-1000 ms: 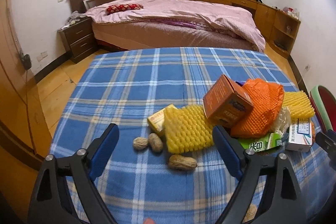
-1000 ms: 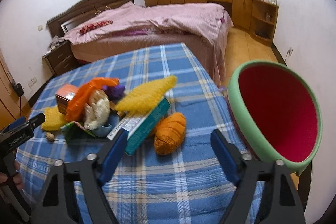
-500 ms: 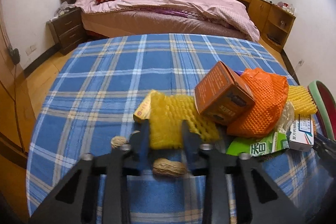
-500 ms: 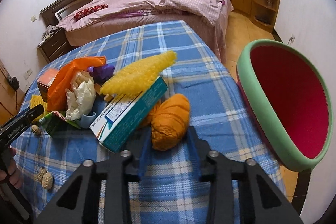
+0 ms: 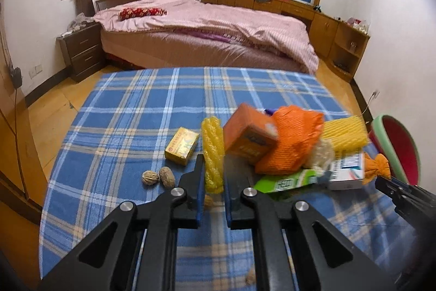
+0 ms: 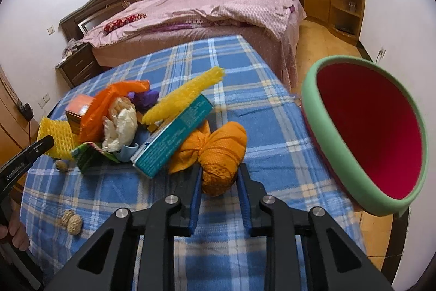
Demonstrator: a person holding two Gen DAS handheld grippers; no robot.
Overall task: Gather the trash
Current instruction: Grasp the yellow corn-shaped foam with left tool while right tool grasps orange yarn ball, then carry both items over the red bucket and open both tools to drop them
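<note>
My left gripper (image 5: 214,176) is shut on a yellow foam net (image 5: 212,152) and holds it upright off the blue plaid tablecloth (image 5: 152,105). My right gripper (image 6: 219,176) is shut on an orange foam net ball (image 6: 222,154), beside the green-rimmed red bin (image 6: 365,138). A trash pile lies between them: an orange box (image 5: 250,137), an orange net (image 5: 294,138), a second yellow net (image 6: 185,97), a teal carton (image 6: 174,135), a green wrapper (image 5: 286,180) and a white wad (image 6: 120,122).
A small yellow box (image 5: 182,145), two walnuts (image 5: 158,177) and peanuts (image 6: 71,221) lie on the cloth. The bin sits off the table's right edge. A bed (image 5: 207,29), a nightstand (image 5: 81,51) and wooden cabinets (image 5: 327,29) stand behind.
Both grippers closed from wide open. The left took the yellow foam net and lifted it upright, uncovering the small yellow box. The right gripped the orange net ball.
</note>
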